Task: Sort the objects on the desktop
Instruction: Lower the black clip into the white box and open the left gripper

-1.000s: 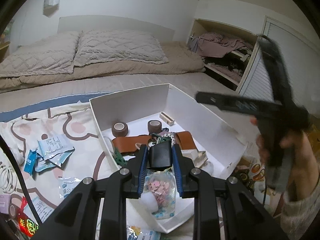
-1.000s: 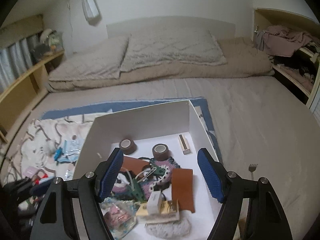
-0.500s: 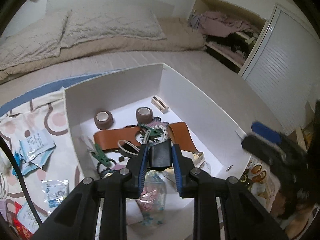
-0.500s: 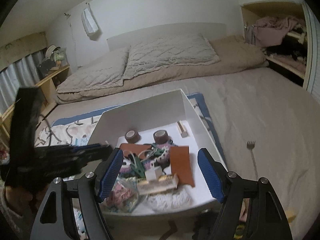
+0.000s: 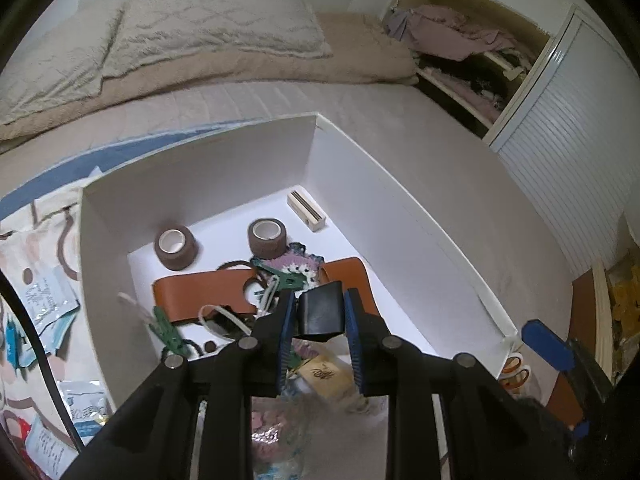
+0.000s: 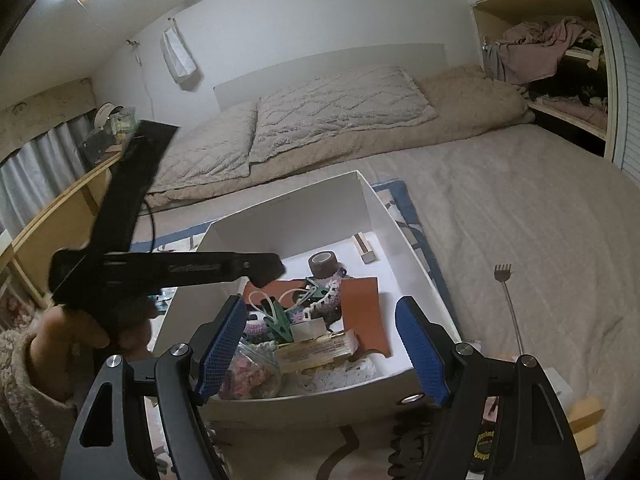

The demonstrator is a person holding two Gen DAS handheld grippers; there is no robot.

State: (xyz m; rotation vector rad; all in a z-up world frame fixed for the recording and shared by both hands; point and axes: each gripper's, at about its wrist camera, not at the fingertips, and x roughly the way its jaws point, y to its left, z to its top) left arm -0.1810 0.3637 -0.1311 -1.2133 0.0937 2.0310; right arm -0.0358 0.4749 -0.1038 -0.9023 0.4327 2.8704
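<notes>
A: We note the left gripper (image 5: 320, 334) now over the middle of the white box (image 5: 404, 208), further in than a second ago. Its jaws have just been opening; the small black pouch (image 5: 321, 312) sits between them, gap showing on the left pad, likely slipping free.

B: Agreed. We read it as a drop in progress: pouch above the tan leather strap (image 5: 200, 292) and green clip (image 5: 168, 332), not yet landed.

A: Right gripper (image 6: 320, 346)?

B: Spread wide, nothing in it, hanging at the box's near rim. We'd send it for the next stray item.
</notes>
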